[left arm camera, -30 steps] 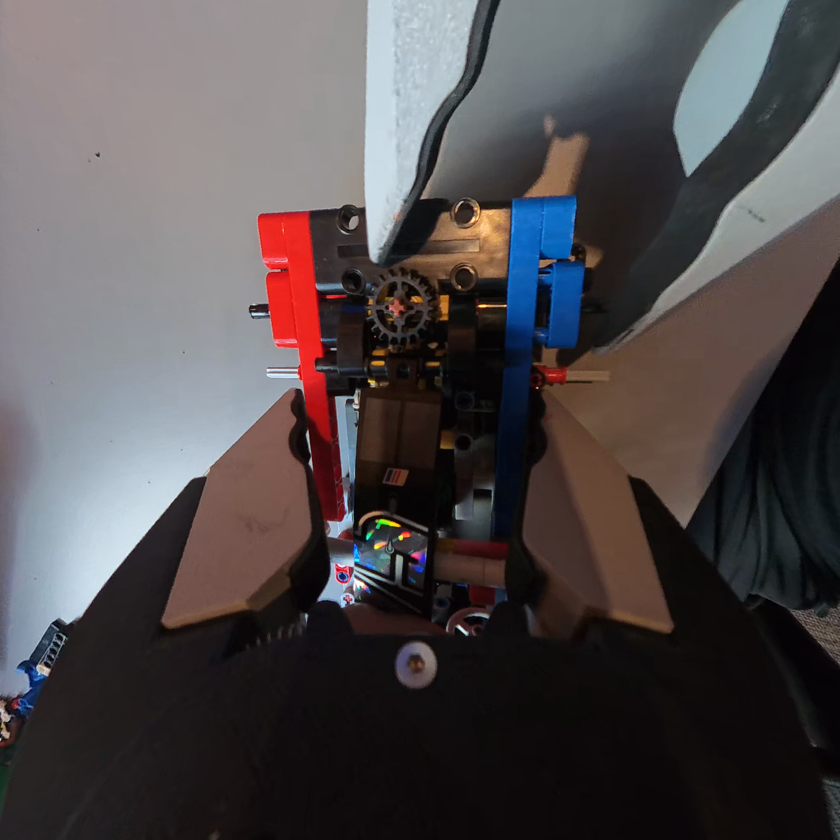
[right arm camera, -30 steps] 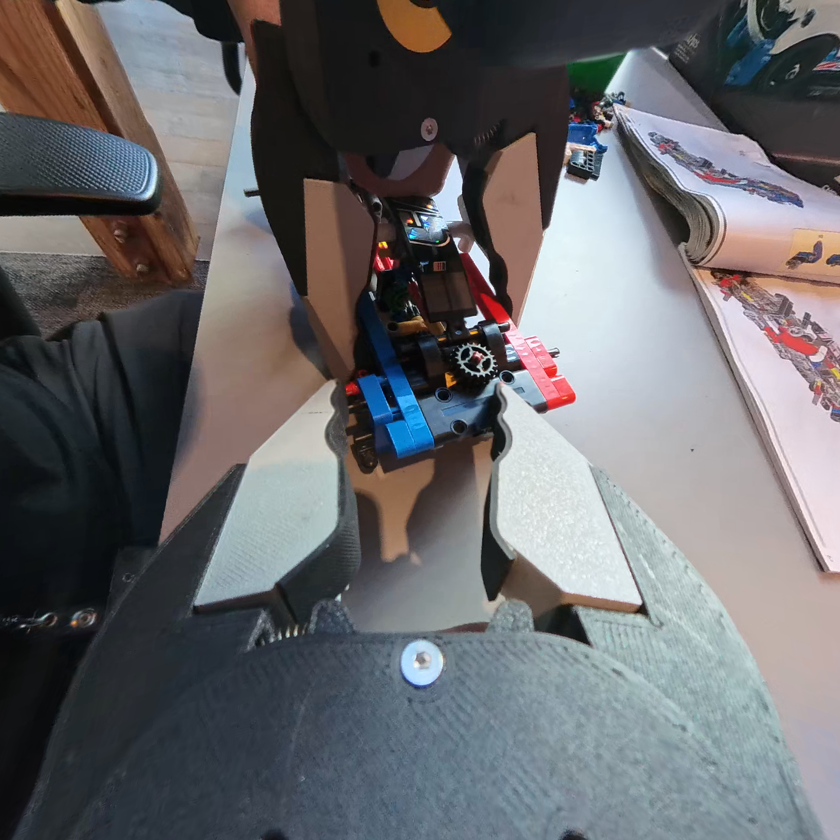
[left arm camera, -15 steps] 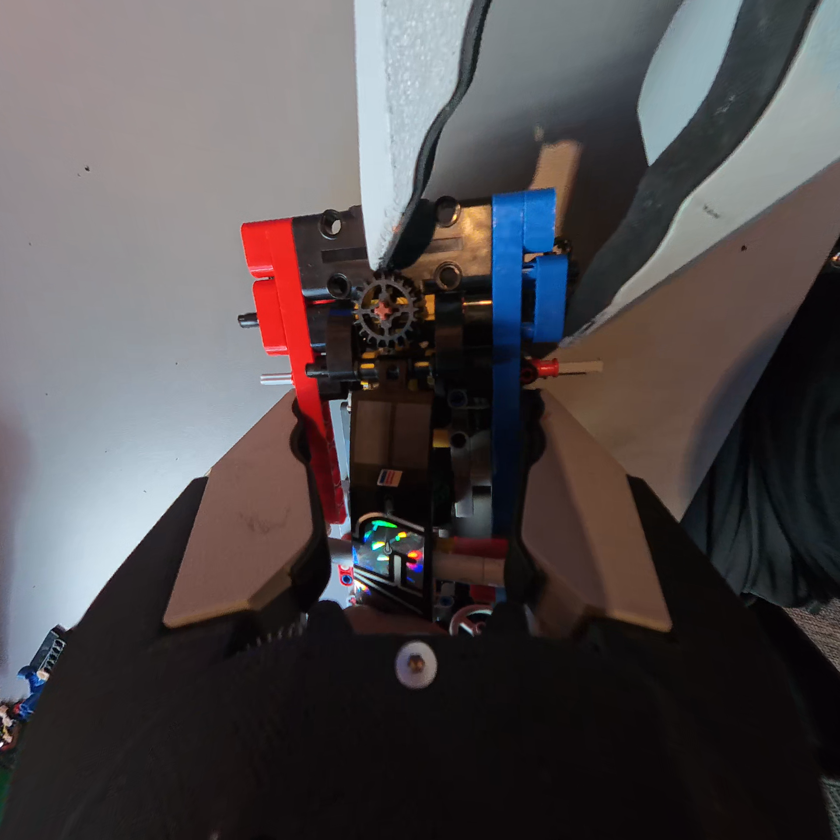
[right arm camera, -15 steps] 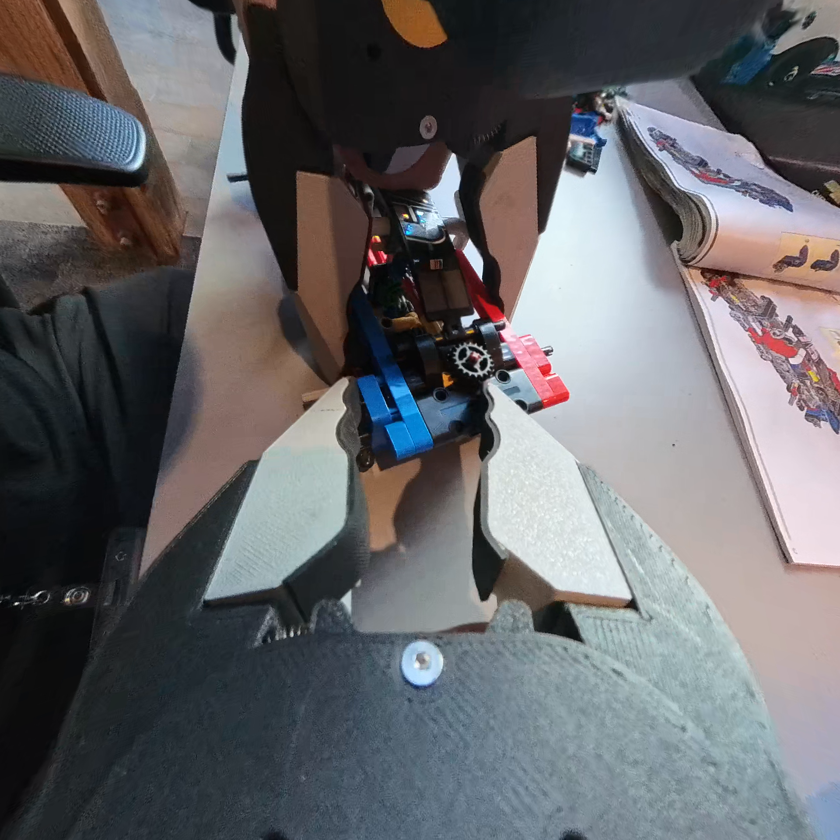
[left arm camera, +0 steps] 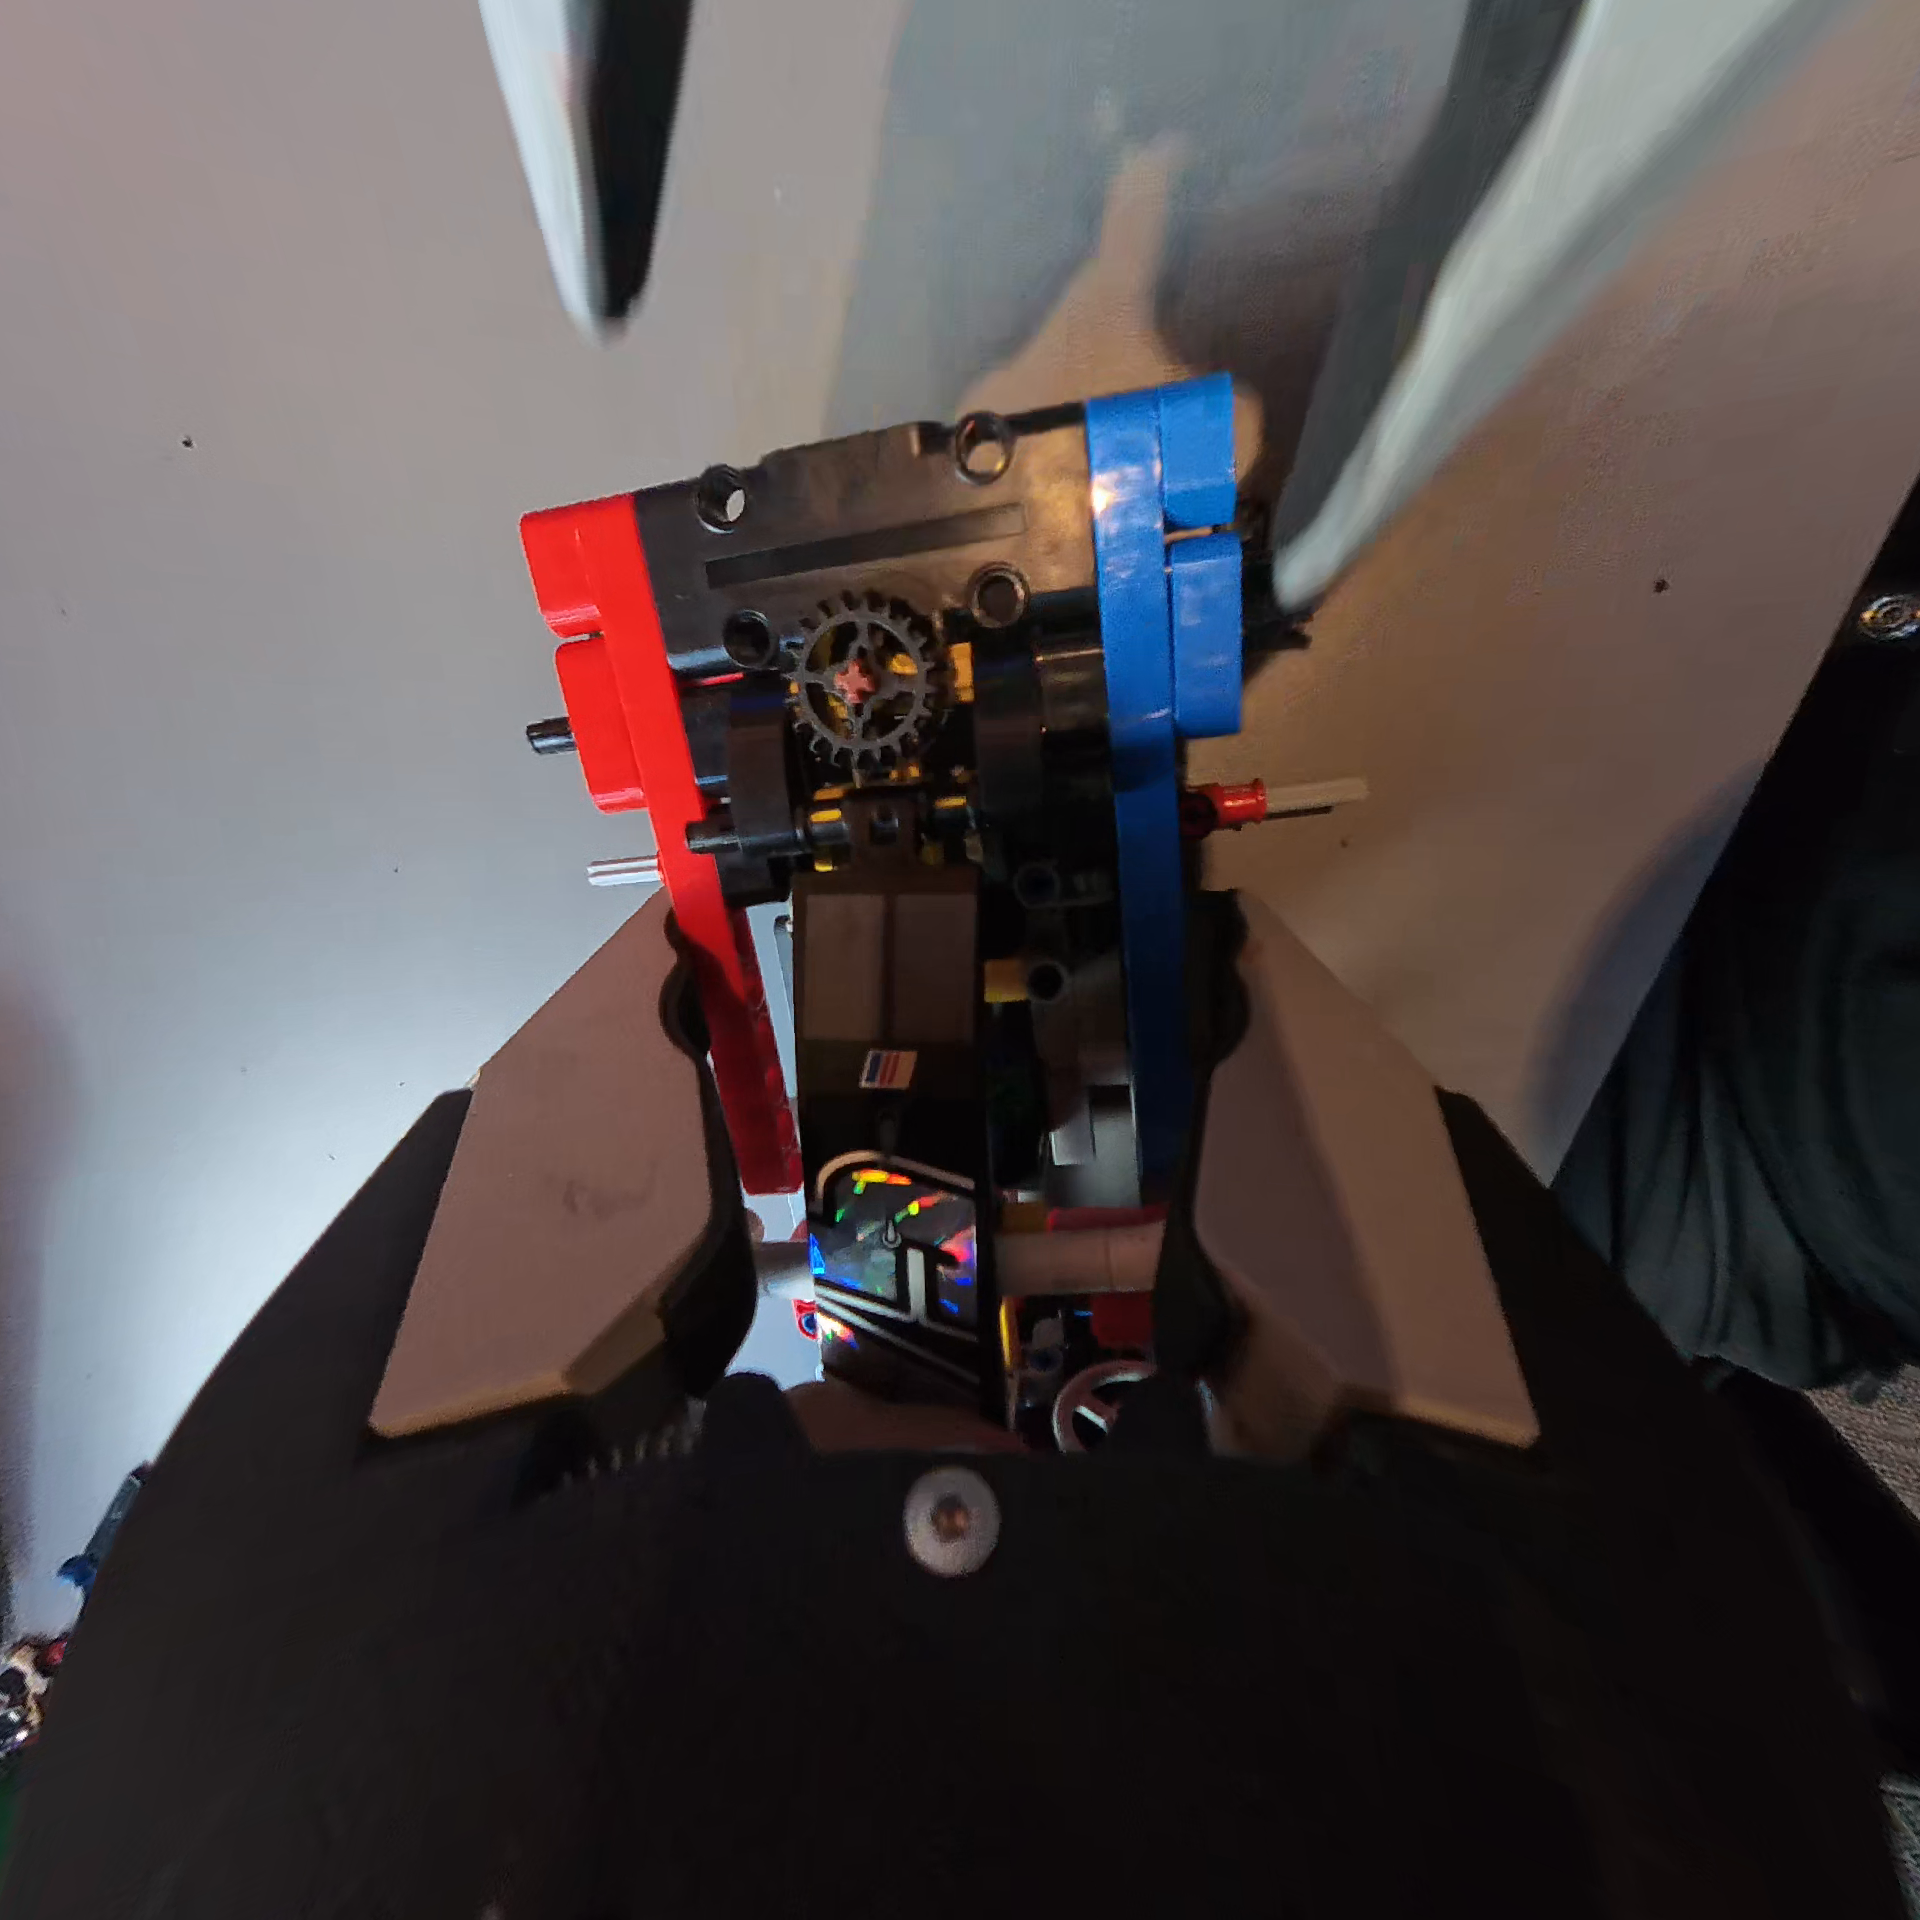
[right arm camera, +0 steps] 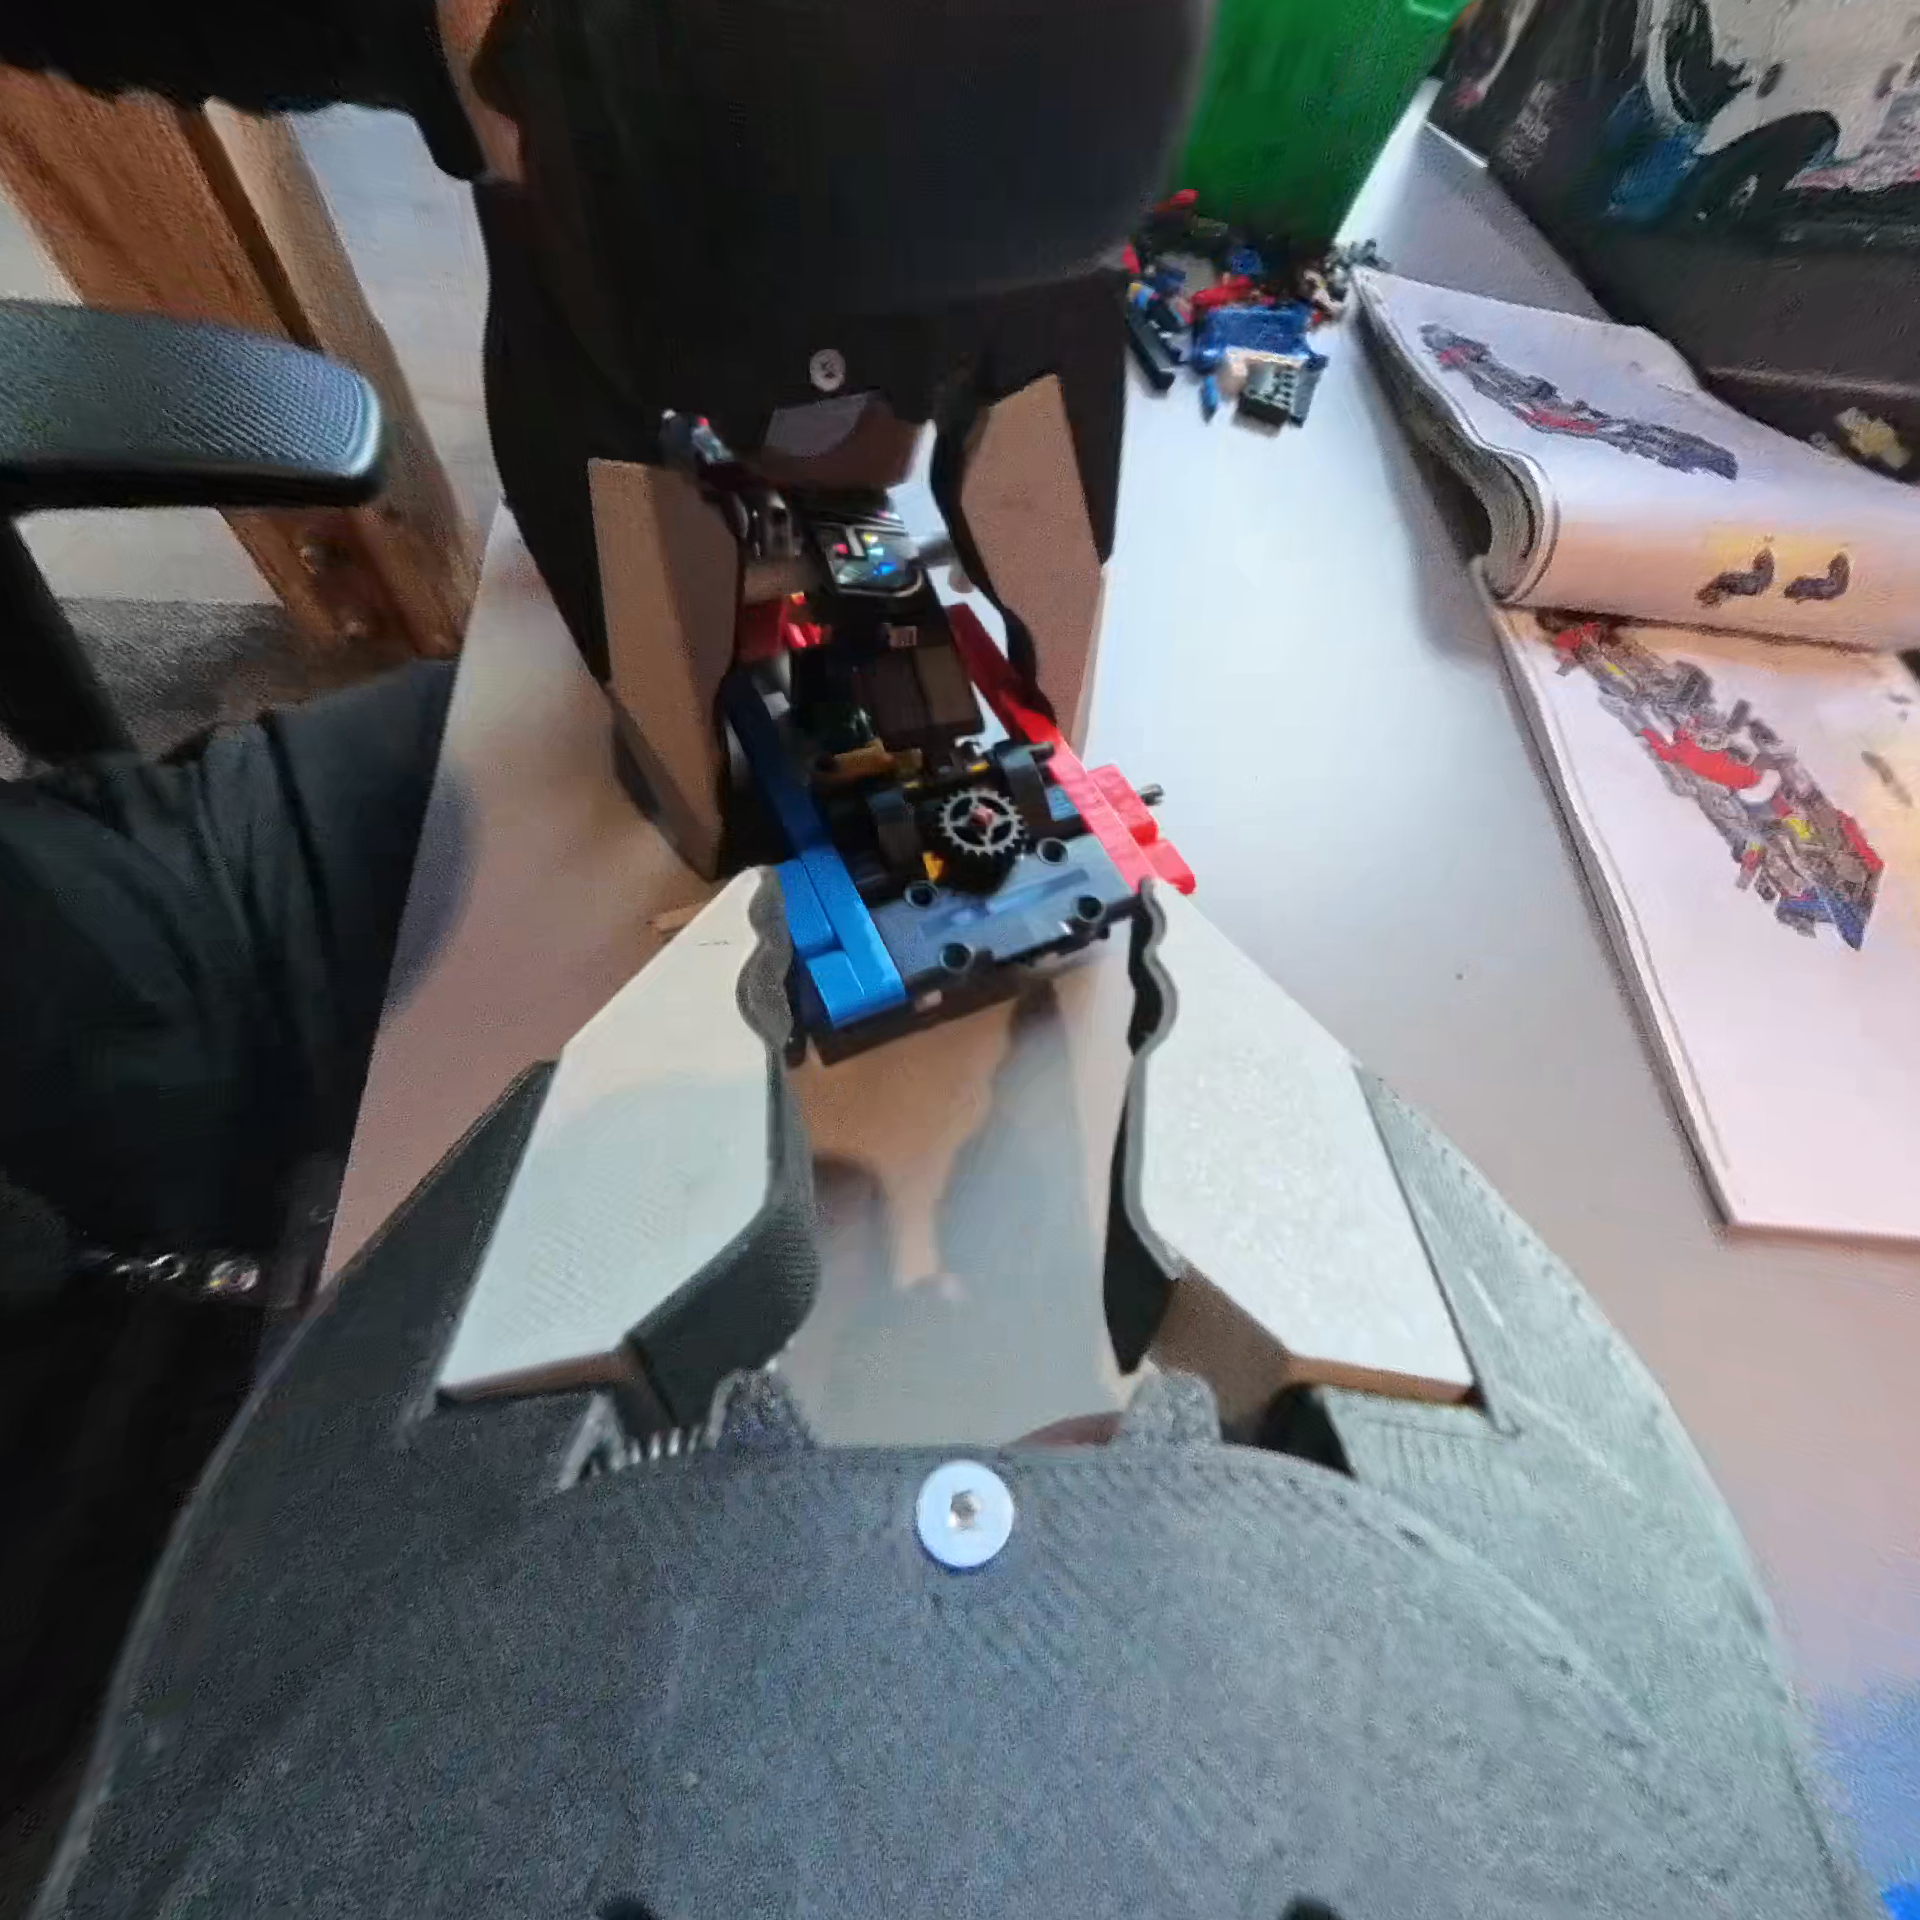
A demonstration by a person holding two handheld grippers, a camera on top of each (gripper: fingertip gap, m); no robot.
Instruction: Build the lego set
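Desk (right arm camera: 1299,727): grey and flat; it carries the half-built model, an open instruction booklet (right arm camera: 1714,727) on the far side, and a heap of loose pieces (right arm camera: 1236,312) near a green bin.
Model (right arm camera: 935,831): a long, narrow chassis lying on the desk between the two grippers, its squared end toward the right one.
Left gripper (left arm camera: 951,935): its fingers are closed against the model's long sides, one on the red beam and one on the blue, pinching it about midway along.
Right gripper (right arm camera: 951,935): its fingers are spread, the tips flanking the model's near end. One tip seems to touch the blue corner, the other is just beside the red; it grips nothing.
Look: red beam (left arm camera: 665,779) along one flank, blue beam (left arm camera: 1143,727) along the other, and a black frame with pin holes across the end. A shiny sticker sits toward the held end.
Handling, as a judgement: light and rigid plastic, smooth enough to slip, held by friction pins that could pop under twisting. The flat side beams are the safest hold.
Gear (left arm camera: 860,681): a small dark cog on a red axle, best left untouched, like the thin axles sticking out sideways.
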